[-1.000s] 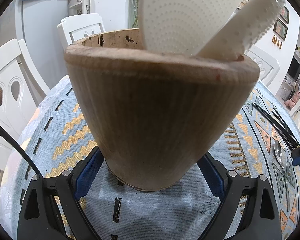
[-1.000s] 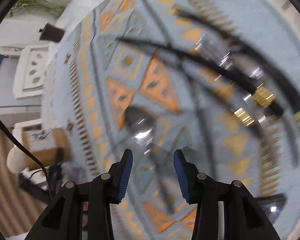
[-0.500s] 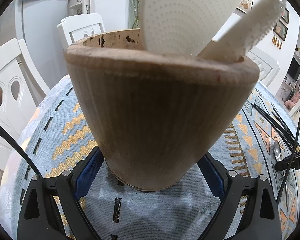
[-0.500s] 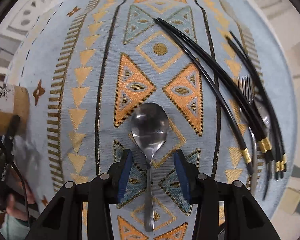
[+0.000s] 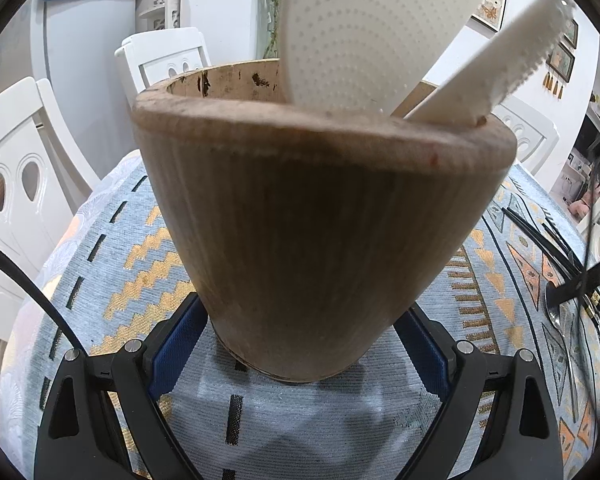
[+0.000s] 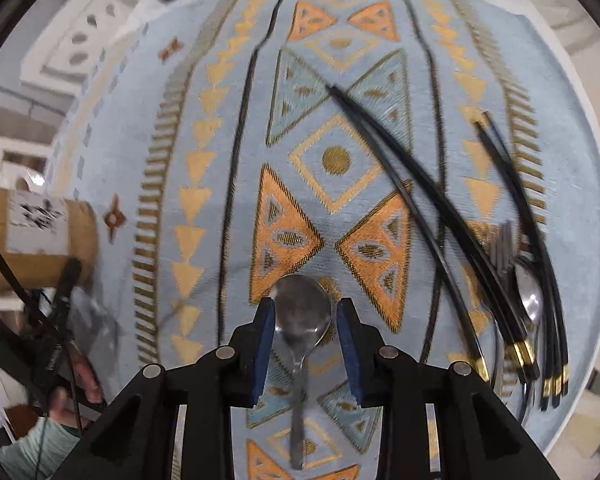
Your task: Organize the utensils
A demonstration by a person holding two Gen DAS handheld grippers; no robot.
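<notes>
Now, left tool (image 5: 300, 354): clamped on wooden holder (image 5: 320, 216), steadying it for loading.
Right tool (image 6: 305, 336): jaws closing around spoon (image 6: 302, 310), not yet gripping.
Spoon: flat on bench (image 6: 112, 128), left of chopsticks (image 6: 440, 216).

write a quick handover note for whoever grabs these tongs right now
Left tongs: shut on the wooden holder, which stands on the tablecloth with two white utensils inside.
Right tongs: jaws have been closing around the spoon, pads not yet pressing it.
Still on the cloth: spoon, black chopsticks, fork.
Left: grip the spoon, put it in the holder, then the rest.
</notes>
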